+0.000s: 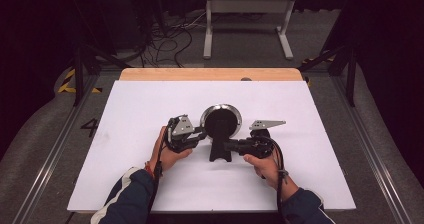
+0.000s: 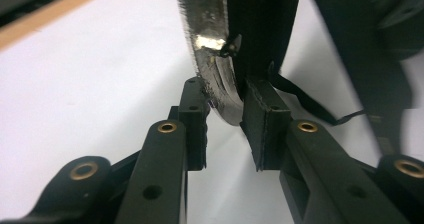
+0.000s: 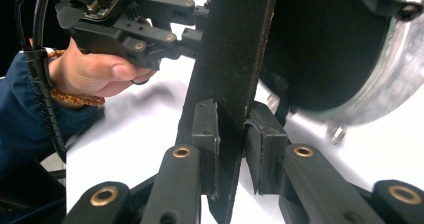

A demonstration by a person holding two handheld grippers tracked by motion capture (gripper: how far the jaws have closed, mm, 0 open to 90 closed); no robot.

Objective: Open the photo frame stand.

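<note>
The round mirror [image 1: 220,120] stands near the middle of the white desk [image 1: 130,114], stiff, fragile and probably slippery at its metal rim [image 2: 210,79], which the left tool [image 1: 200,133] pinches, while the right tool [image 1: 227,145] is closed on its black back stand [image 3: 235,69], the safer hold.

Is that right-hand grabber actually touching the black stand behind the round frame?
Touching. In the right gripper view, the right gripper has both jaws pressed flat against the black stand, which runs between them with no gap.
</note>
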